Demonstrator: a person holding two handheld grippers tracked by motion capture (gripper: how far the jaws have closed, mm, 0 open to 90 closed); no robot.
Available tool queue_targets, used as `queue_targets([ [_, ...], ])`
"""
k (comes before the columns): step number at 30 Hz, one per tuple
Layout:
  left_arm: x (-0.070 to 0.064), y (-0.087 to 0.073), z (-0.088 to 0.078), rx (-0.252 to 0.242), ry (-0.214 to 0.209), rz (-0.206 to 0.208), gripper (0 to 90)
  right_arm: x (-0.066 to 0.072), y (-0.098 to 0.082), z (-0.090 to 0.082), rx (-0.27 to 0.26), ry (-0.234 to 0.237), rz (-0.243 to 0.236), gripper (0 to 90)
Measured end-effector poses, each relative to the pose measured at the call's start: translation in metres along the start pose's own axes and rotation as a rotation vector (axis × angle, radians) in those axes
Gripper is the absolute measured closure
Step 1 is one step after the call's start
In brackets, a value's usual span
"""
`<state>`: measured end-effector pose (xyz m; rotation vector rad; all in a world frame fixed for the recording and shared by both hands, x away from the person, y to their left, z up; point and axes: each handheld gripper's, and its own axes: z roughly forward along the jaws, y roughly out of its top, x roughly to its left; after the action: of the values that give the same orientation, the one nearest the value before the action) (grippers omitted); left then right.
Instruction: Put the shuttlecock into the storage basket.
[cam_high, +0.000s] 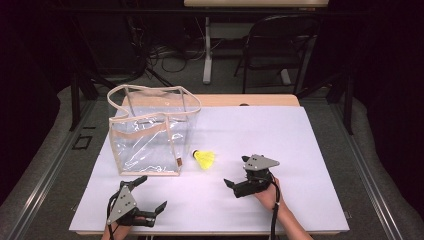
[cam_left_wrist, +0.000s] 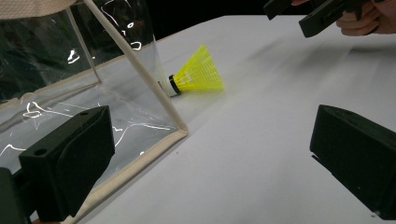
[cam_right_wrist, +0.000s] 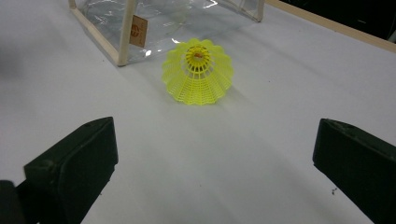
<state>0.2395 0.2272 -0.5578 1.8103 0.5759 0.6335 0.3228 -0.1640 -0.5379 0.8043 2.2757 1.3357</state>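
A yellow shuttlecock (cam_high: 205, 159) lies on its side on the white table top (cam_high: 280, 135), just right of a clear plastic bag with beige trim (cam_high: 150, 130) that stands upright and open-topped. My right gripper (cam_high: 236, 171) is open a short way right of the shuttlecock, with nothing between its jaws. The right gripper view looks into the shuttlecock's skirt (cam_right_wrist: 198, 77), ahead of the open gripper (cam_right_wrist: 215, 163), with the bag (cam_right_wrist: 154, 18) behind. My left gripper (cam_high: 151, 192) is open near the front edge, below the bag. Its view shows the open gripper (cam_left_wrist: 210, 154), the bag's corner (cam_left_wrist: 173, 121), the shuttlecock (cam_left_wrist: 198, 74) and the right gripper (cam_left_wrist: 296, 16).
A black folding chair (cam_high: 280, 45) and a table leg (cam_high: 207, 55) stand beyond the far edge of the table. Cables lie on the floor behind. The white top extends right of the grippers, and dark drapes border both sides.
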Motion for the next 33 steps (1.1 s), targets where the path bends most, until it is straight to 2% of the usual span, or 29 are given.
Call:
queue_targets([
  [4,0.000,0.000,-0.001,-0.004,-0.001,-0.002,0.0,0.001,0.005,0.009,0.014,0.006,-0.018,0.0],
  [17,0.001,-0.001,0.000,0.001,-0.003,0.000,0.0,-0.010,0.019,0.034,0.027,0.049,-0.002,0.0],
  [22,0.001,-0.001,-0.004,-0.004,0.009,-0.010,0.0,-0.013,0.021,0.042,0.044,0.071,-0.005,0.0],
  [33,0.002,-0.002,-0.005,-0.001,0.012,-0.007,0.0,-0.013,0.031,0.057,0.069,0.073,-0.018,0.0],
])
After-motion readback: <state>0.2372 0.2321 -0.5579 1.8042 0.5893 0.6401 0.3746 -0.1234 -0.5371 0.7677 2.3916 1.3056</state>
